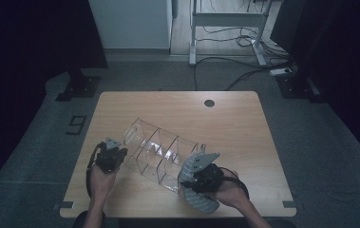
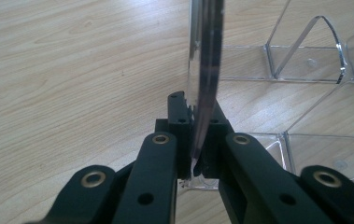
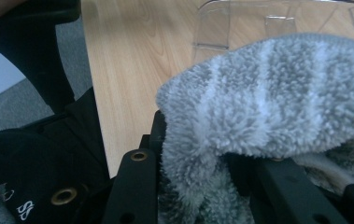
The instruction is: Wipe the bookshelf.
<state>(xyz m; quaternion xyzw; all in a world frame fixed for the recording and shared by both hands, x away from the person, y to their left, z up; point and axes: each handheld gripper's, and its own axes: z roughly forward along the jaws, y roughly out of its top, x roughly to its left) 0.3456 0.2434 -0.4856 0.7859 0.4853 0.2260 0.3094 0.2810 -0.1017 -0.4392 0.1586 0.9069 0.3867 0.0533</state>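
Because the fluffy grey cloth (image 3: pixel 277 107) is soft, light and easily bunched, the right gripper (image 1: pixel 201 178) near the table's (image 1: pixel 244 114) front edge clamps a fold of it. The left gripper (image 2: pixel 195 135) has its jaws pinched on the thin end wall of the clear acrylic organizer (image 1: pixel 161 152), which looks rigid, slippery and scratch-prone. Lying mid-table toward the front, its compartments appear empty.

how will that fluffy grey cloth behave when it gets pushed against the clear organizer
The grey cloth looks floppy: it droops over the right gripper, whose jaws pinch it. Its deep striped pile suggests it is soft and light, and would probably drag rather than slide. Against the clear organizer, clamped by the left gripper, it should mould to the walls.
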